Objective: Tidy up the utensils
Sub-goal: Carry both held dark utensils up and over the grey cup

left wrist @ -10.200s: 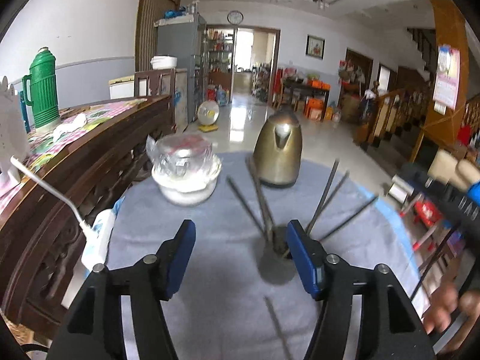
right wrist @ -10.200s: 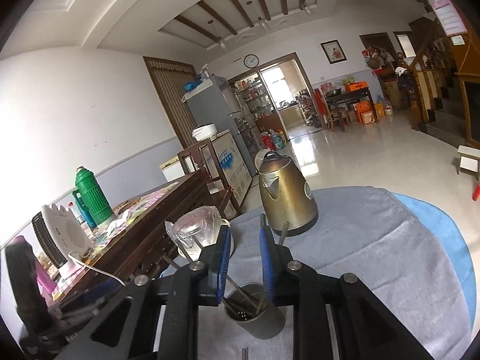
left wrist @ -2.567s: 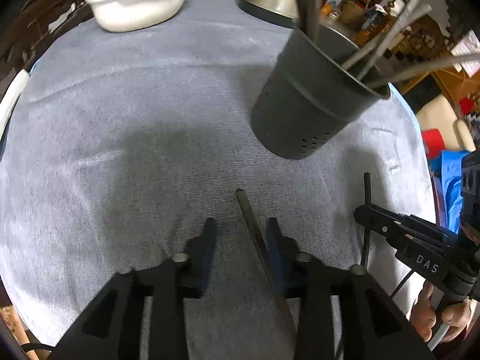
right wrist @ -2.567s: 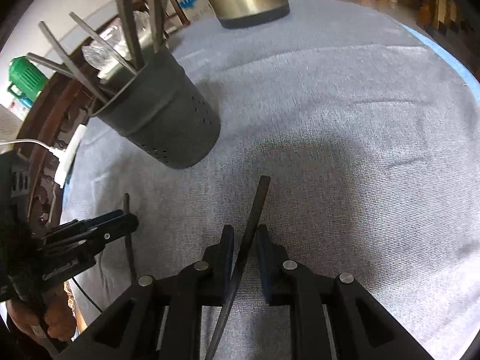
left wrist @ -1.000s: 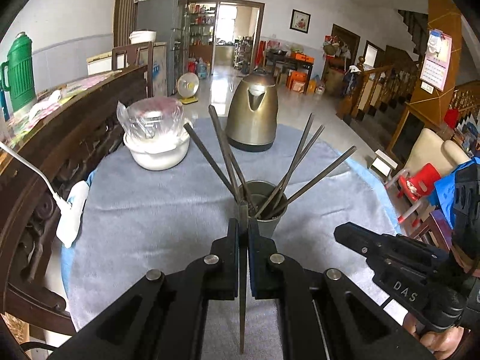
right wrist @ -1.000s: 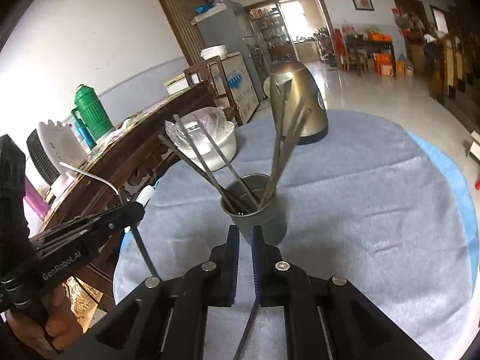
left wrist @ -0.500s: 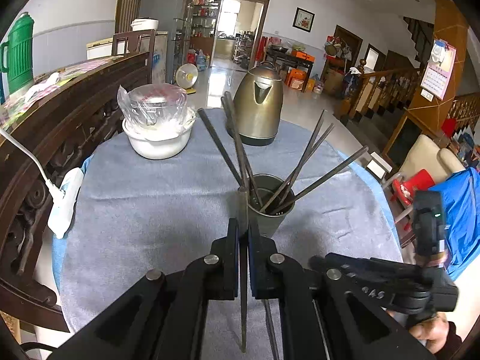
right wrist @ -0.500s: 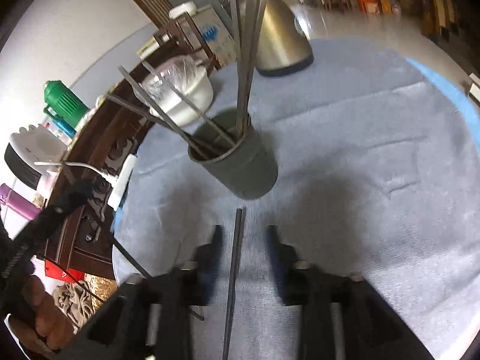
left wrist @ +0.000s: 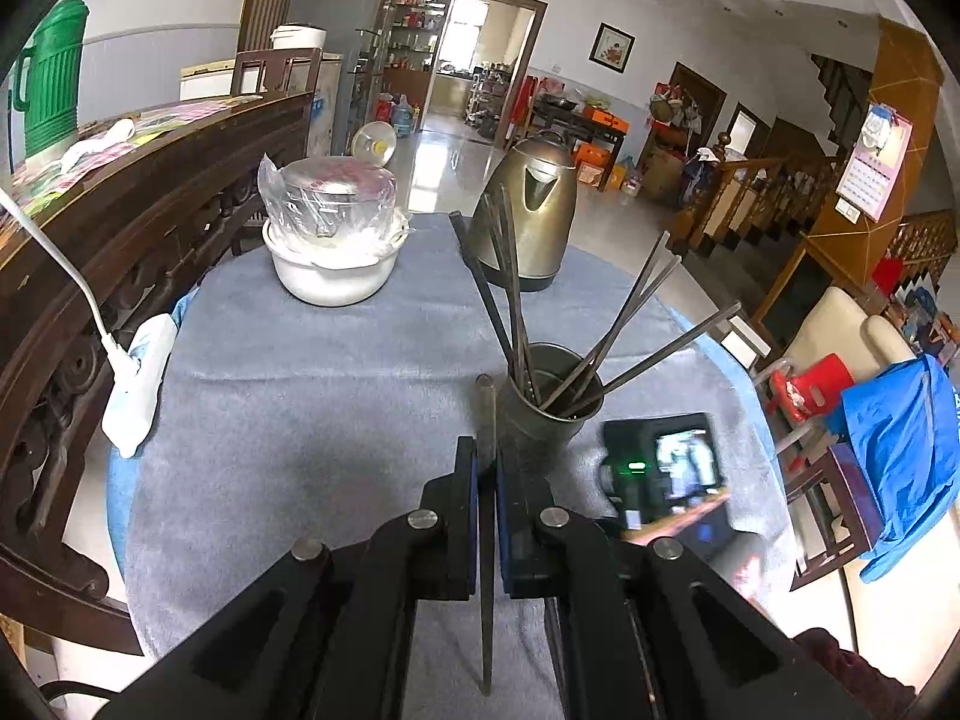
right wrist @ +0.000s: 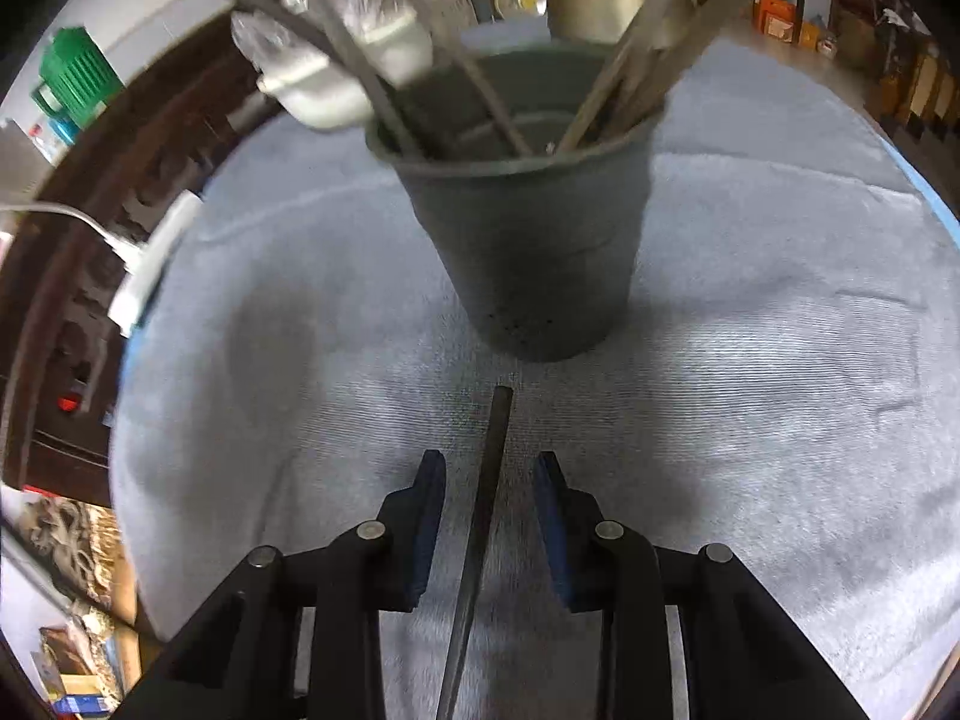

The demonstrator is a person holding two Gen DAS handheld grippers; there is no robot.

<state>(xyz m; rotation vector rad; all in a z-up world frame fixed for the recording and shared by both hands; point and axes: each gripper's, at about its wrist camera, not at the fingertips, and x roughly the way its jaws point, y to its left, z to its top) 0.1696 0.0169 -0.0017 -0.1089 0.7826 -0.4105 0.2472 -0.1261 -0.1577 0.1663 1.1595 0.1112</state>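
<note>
Risk sits in both grips. Left gripper [left wrist: 486, 468], low centre of its view, has jaws clamped on a chopstick [left wrist: 485, 414] just left of the cup [left wrist: 549, 402]; aimed badly, it could tip the cup. Right gripper [right wrist: 489, 501] jaws are closing, apart, around a second chopstick [right wrist: 489, 468] on the tabletop [right wrist: 780, 390]; it may roll away.

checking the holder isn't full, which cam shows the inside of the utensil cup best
Left wrist view: it looks down into the utensil cup, showing the open mouth and the chopsticks fanned out. Right wrist view shows mostly its outer wall, blurred and close.
</note>
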